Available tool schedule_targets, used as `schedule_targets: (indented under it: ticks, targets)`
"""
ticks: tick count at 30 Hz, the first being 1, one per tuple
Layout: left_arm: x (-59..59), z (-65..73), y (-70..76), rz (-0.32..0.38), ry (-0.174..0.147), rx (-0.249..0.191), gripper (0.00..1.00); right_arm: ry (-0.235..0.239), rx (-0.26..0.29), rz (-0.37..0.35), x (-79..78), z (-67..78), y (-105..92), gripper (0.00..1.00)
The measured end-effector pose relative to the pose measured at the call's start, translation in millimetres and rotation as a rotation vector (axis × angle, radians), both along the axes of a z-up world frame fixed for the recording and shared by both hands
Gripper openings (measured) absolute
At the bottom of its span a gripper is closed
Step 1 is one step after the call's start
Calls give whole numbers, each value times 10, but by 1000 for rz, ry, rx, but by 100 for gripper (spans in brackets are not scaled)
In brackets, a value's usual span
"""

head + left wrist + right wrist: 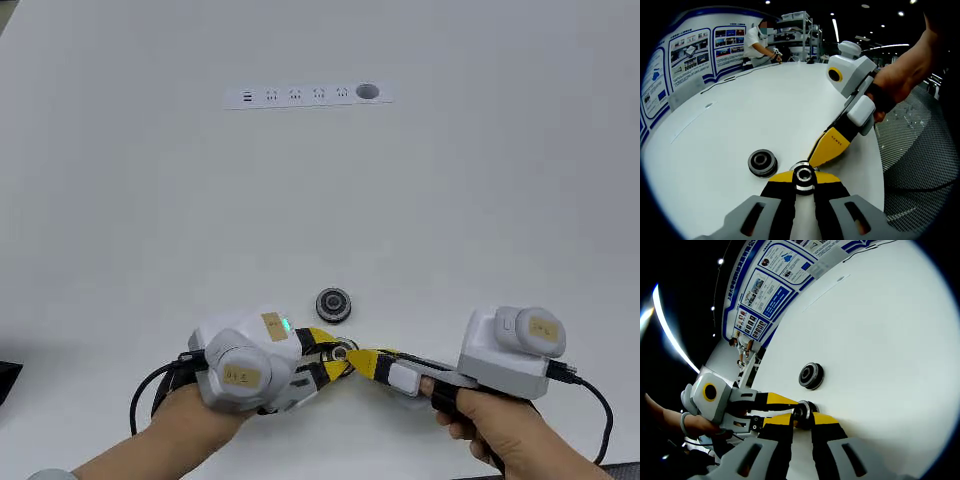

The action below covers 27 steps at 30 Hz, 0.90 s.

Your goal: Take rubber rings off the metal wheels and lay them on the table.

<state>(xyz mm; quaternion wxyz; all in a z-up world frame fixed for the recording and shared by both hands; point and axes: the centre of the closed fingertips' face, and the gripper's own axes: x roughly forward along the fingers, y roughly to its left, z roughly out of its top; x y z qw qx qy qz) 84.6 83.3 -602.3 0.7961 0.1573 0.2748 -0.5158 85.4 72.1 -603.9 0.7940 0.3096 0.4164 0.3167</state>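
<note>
A small metal wheel with a black rubber rim is held just above the white table, between the two grippers. My left gripper comes in from the left and is shut on the wheel. From the right, my right gripper has its yellow tips closed on the same wheel's rim. In the left gripper view the right gripper reaches the wheel from the upper right. A second wheel with its black ring lies flat on the table just beyond them.
A white power strip lies far back on the table. A dark object pokes in at the left edge. The table's edge runs close on the right, with a mesh floor beyond. A person stands at the table's far end.
</note>
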Motion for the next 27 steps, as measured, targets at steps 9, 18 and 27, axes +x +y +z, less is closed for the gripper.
schedule_targets:
  ticks: [9,18,27]
  targets:
    - [-1,1,-2,0,0,0,13,-9,-52,16,20,-60,-32,7]
    - [2,-1,-2,-1,0,-1,13,2,-62,18,30,-59,-46,3]
    - [1,1,-1,-1,1,-1,13,-13,-84,19,31,-59,-44,2]
